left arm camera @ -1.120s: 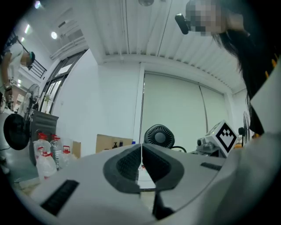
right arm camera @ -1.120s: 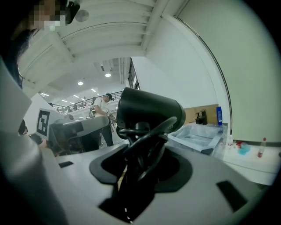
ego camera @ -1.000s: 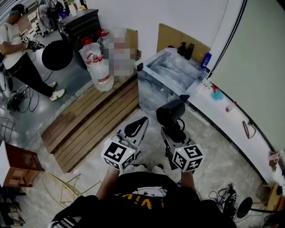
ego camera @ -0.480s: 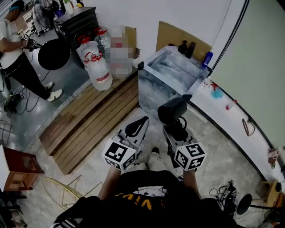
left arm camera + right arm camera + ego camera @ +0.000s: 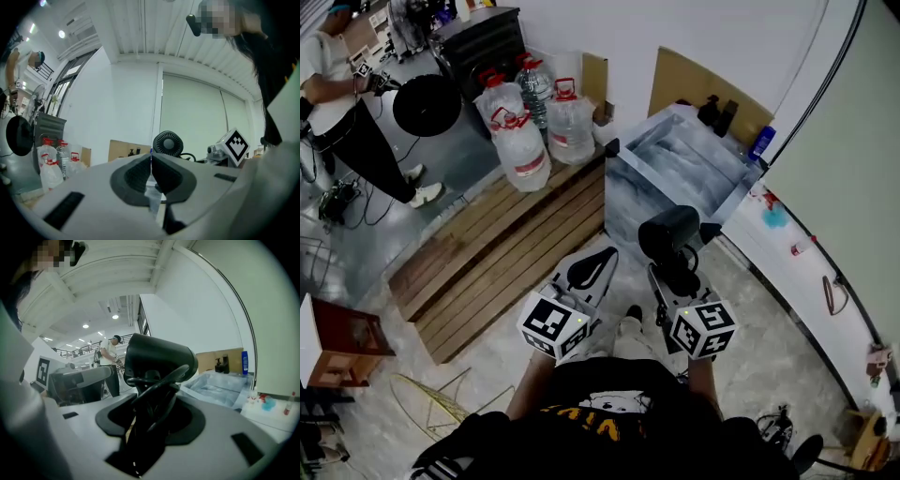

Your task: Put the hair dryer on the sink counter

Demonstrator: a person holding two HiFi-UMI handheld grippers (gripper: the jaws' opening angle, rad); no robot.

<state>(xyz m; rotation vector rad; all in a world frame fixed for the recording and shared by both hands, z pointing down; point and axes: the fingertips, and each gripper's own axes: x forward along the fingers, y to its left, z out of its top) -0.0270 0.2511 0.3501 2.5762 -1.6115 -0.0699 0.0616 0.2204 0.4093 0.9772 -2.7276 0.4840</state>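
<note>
In the head view the black hair dryer [image 5: 668,232] stands upright with its barrel over the near wall of the marble-patterned sink [image 5: 675,161]. My right gripper [image 5: 677,277] is shut on the dryer's handle and its coiled cord. The right gripper view shows the same dryer [image 5: 157,361] rising from my right gripper [image 5: 149,420], with the sink [image 5: 220,386] beyond it. My left gripper [image 5: 602,253] hangs to the dryer's left, shut and empty. In the left gripper view its pads meet at my left gripper [image 5: 151,165], behind which is the dryer's rear grille [image 5: 168,144].
A white counter [image 5: 797,281] runs right of the sink, with small items on it. Dark bottles [image 5: 718,112] and a blue bottle [image 5: 760,143] stand at the sink's back. Water jugs [image 5: 517,141] sit on a wooden platform [image 5: 497,253]. A person [image 5: 342,103] stands far left.
The view has shifted a little, so the sink and jugs sit lower and further right in the picture. Both grippers keep their pose, and the dryer stays in the right one.
</note>
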